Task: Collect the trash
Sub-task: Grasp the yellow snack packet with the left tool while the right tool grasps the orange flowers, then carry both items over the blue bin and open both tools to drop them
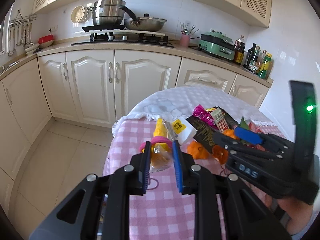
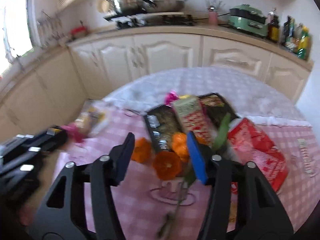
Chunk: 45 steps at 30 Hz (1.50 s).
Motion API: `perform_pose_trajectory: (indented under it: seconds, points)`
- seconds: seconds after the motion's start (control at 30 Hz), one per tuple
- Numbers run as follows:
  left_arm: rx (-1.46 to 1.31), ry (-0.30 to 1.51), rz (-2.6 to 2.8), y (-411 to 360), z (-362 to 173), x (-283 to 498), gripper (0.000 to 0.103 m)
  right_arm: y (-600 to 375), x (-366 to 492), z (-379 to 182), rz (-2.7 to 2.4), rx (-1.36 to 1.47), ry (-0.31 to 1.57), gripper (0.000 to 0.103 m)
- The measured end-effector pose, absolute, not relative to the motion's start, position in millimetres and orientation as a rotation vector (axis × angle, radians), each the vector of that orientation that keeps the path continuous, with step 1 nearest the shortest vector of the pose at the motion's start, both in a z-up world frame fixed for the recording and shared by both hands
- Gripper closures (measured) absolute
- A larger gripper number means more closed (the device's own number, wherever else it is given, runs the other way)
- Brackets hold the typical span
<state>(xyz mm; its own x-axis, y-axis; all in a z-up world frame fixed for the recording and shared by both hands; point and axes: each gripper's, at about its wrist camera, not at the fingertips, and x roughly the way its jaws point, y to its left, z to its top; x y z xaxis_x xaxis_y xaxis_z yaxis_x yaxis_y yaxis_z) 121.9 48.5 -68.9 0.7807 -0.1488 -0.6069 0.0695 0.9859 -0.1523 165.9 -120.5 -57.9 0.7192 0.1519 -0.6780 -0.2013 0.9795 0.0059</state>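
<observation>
Trash (image 2: 180, 124) heaped mid-table; left tongs (image 1: 161, 148) pinch clear wrapper (image 1: 160, 156) near table edge (image 1: 109, 156); right tongs (image 2: 160, 146) half-open.

Our right tongs (image 2: 160, 156) stand part open over the pink checked tabletop (image 2: 140, 210), with orange peel pieces (image 2: 167, 165) lying between the two fingers, untouched by either pad as far as we can tell. Just beyond lie a black wrapper (image 2: 160, 124) and a red packet (image 2: 258, 150). The other tongs (image 2: 40, 140) blur in at left.
</observation>
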Motion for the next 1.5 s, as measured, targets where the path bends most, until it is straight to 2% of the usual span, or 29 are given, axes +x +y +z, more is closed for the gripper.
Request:
perform_pose_trajectory:
  seconds: [0.2, 0.23, 0.37, 0.53, 0.57, 0.8, 0.83, 0.9, 0.93, 1.1, 1.2, 1.37, 1.5]
  points:
    - [-0.146, 0.668, -0.142, 56.5, -70.5, 118.4, 0.083, -130.7, 173.2, -67.2, 0.108, -0.092, 0.773, 0.052]
    - [-0.147, 0.666, -0.143, 57.5, -70.3, 118.3, 0.082, -133.7, 174.5, -69.1, 0.095, -0.095, 0.778, 0.054]
    - [-0.165, 0.665, -0.141, 64.9, -70.5, 117.3, 0.083, -146.0, 179.8, -72.0, 0.061, -0.081, 0.789, 0.076]
    - [-0.175, 0.654, -0.144, 71.4, -66.7, 111.2, 0.083, -154.5, 177.2, -69.6, 0.074, -0.048, 0.777, 0.083]
    - [-0.174, 0.652, -0.146, 72.8, -65.9, 110.2, 0.083, -155.4, 175.1, -68.2, 0.083, -0.037, 0.771, 0.097]
    - [-0.182, 0.644, -0.141, 82.4, -62.0, 99.1, 0.082, -156.3, 169.0, -63.8, 0.137, -0.012, 0.766, 0.096]
    - [-0.184, 0.644, -0.140, 83.7, -61.9, 97.9, 0.082, -156.1, 169.8, -65.2, 0.134, -0.006, 0.774, 0.093]
    - [-0.184, 0.645, -0.137, 84.6, -61.4, 96.2, 0.082, -154.2, 169.6, -65.5, 0.095, -0.014, 0.769, 0.058]
    - [-0.184, 0.646, -0.137, 84.9, -61.2, 95.4, 0.082, -152.0, 168.0, -64.2, 0.098, -0.014, 0.748, 0.035]
    - [-0.176, 0.647, -0.137, 87.0, -59.9, 95.1, 0.082, -143.5, 175.5, -70.5, 0.069, -0.061, 0.768, 0.038]
    - [-0.179, 0.646, -0.134, 89.4, -59.7, 95.1, 0.082, -144.7, 181.6, -77.4, 0.034, -0.080, 0.801, 0.061]
    - [-0.193, 0.648, -0.133, 92.5, -60.5, 94.5, 0.082, -153.0, 176.9, -74.4, 0.034, -0.056, 0.789, 0.067]
    - [-0.217, 0.637, -0.138, 99.0, -57.3, 90.2, 0.082, -144.9, 155.2, -51.3, 0.067, -0.030, 0.720, 0.068]
